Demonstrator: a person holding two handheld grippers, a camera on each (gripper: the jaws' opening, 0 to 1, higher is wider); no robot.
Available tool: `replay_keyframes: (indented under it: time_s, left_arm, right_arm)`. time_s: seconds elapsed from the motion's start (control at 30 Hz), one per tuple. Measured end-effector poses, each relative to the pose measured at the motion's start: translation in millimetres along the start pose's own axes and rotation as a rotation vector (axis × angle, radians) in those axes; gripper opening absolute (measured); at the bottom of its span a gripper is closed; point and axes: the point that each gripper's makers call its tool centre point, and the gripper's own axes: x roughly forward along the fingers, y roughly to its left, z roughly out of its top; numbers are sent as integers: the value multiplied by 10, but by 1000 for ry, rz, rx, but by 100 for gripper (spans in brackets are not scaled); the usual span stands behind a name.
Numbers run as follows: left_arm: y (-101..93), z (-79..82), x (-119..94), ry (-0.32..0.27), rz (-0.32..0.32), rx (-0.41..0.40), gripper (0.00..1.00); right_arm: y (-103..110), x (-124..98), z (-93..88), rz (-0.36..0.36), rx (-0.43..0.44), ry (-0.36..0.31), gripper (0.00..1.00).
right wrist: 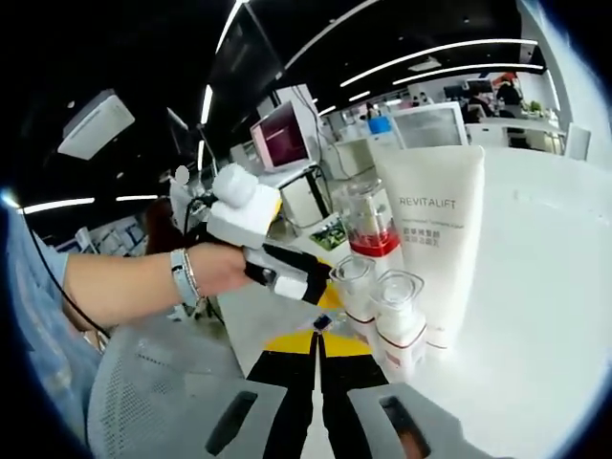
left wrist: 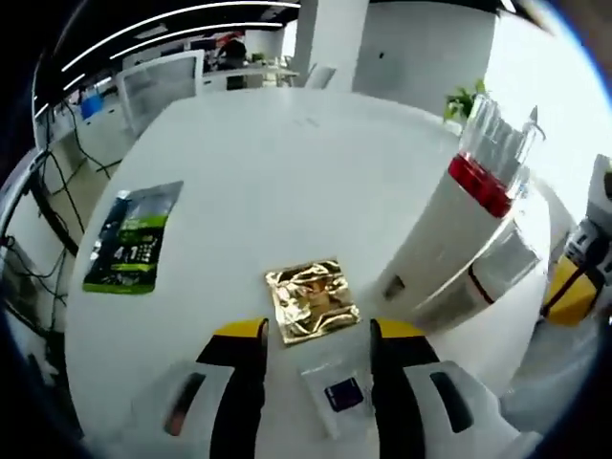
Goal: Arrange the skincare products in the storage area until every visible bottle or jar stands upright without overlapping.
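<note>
skincare products stand upright together on the white desk (left wrist: 287, 172): a white tube (right wrist: 432, 244) and small bottles (right wrist: 399, 320) just ahead of the right hand-held gripper (right wrist: 319, 346), whose jaws are closed and empty. the left hand-held gripper (left wrist: 316, 330) is open over a gold sachet (left wrist: 311, 298); a green packet (left wrist: 134, 239) lies apart.

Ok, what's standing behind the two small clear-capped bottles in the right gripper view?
Behind the two small clear-capped bottles stands the white REVITALIFT tube, upright, with a taller red-banded bottle beside it. The tube's lower part is covered by the small bottles, so its base cannot be seen fully.
</note>
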Motion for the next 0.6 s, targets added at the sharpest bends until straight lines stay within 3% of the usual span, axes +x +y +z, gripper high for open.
replay_keyframes:
  time_s: [0.13,0.6]
  left_arm:
    - [-16,-13,79,-18,-36,-84,45]
    - [-54,-41,88,-28,-47,-49,40]
  right_arm:
    - [-38,-16,1,-13,9,-4,0]
    - [-51,12,-40,-16,18,13,0]
